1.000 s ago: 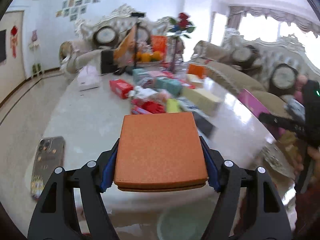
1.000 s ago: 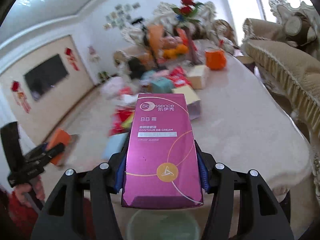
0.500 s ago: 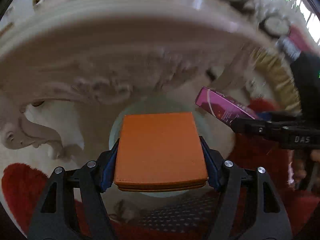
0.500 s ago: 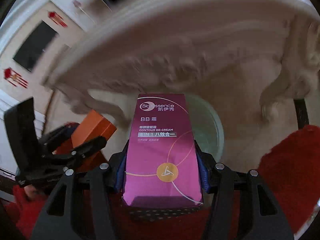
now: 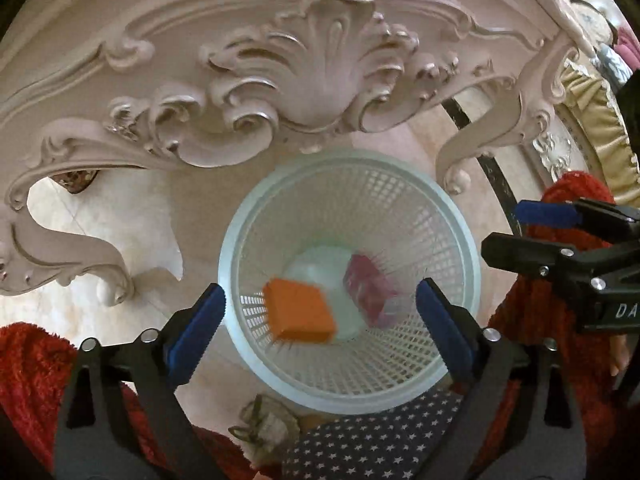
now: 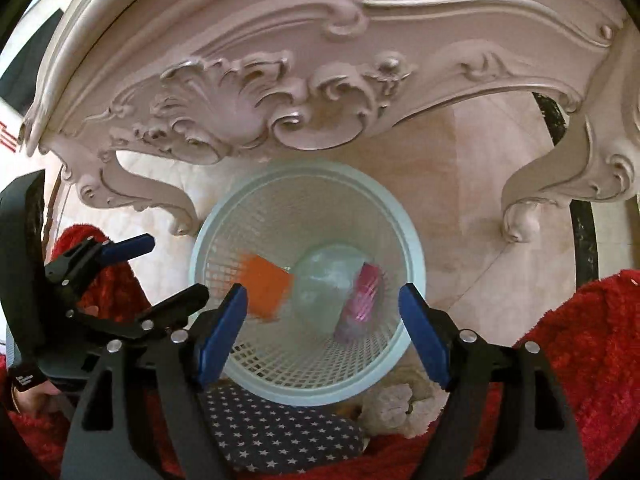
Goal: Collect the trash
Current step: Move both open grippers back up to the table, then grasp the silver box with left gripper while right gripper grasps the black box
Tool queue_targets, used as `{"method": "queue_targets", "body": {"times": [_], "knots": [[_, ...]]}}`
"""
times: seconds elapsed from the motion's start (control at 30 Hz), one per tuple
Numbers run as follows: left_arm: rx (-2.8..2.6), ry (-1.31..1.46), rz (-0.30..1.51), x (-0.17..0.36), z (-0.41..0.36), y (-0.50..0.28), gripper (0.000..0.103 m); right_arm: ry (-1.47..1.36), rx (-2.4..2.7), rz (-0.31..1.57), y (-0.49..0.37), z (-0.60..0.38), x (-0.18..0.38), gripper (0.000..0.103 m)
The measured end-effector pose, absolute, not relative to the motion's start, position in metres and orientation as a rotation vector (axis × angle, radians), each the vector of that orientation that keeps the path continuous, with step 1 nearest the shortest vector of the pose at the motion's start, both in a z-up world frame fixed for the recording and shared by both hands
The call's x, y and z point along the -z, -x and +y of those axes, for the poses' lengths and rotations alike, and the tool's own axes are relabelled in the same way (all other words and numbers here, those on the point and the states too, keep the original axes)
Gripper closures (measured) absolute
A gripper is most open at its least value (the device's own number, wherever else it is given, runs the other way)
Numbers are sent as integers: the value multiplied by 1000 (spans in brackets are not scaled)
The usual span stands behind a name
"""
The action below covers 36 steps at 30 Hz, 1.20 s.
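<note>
A pale green mesh waste basket (image 5: 248,240) (image 6: 412,240) stands on the floor under the carved table edge. Inside it, blurred, are an orange box (image 5: 298,312) (image 6: 266,288) on the left and a magenta cream box (image 5: 370,294) (image 6: 364,300) on the right. My left gripper (image 5: 320,328) hangs over the basket, jaws opening wide, nothing between them. My right gripper (image 6: 322,334) is also above the basket, jaws opening, empty. Each gripper shows in the other's view: the right gripper (image 5: 560,240) at the right edge, the left gripper (image 6: 120,276) at the left edge.
The ornate carved table apron (image 5: 320,80) and its curled legs (image 6: 524,200) arch just beyond the basket. Red fuzzy sleeves or trousers (image 6: 580,340) and a star-patterned slipper (image 6: 280,432) lie below. A marble floor (image 6: 472,200) surrounds the basket.
Both grippers dropped from table height and tipped down over the basket. Both opened; the orange box and the magenta box left the jaws and now lie in the basket.
</note>
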<state>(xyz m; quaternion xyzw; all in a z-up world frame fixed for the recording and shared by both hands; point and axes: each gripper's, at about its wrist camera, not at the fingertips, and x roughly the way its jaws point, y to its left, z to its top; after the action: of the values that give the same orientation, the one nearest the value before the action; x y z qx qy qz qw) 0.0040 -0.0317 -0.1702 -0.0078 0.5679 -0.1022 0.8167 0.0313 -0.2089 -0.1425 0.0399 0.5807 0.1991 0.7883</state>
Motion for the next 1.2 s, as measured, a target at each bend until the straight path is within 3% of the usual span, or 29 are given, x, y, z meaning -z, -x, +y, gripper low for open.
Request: {"method": "queue_targets", "body": {"times": [0.37, 0.6, 0.77, 0.97, 1.2], "knots": [[252, 47, 1172, 150, -28, 3, 7, -81, -424, 1174, -22, -207, 121, 29], [204, 67, 874, 30, -8, 31, 7, -119, -412, 963, -6, -235, 55, 29], [143, 54, 714, -31, -19, 1, 7, -115, -420, 804, -20, -247, 3, 29], [63, 88, 696, -29, -29, -74, 7, -98, -329, 694, -70, -253, -29, 29], [37, 105, 786, -7, -20, -123, 7, -61, -317, 708, -118, -241, -35, 29]]}}
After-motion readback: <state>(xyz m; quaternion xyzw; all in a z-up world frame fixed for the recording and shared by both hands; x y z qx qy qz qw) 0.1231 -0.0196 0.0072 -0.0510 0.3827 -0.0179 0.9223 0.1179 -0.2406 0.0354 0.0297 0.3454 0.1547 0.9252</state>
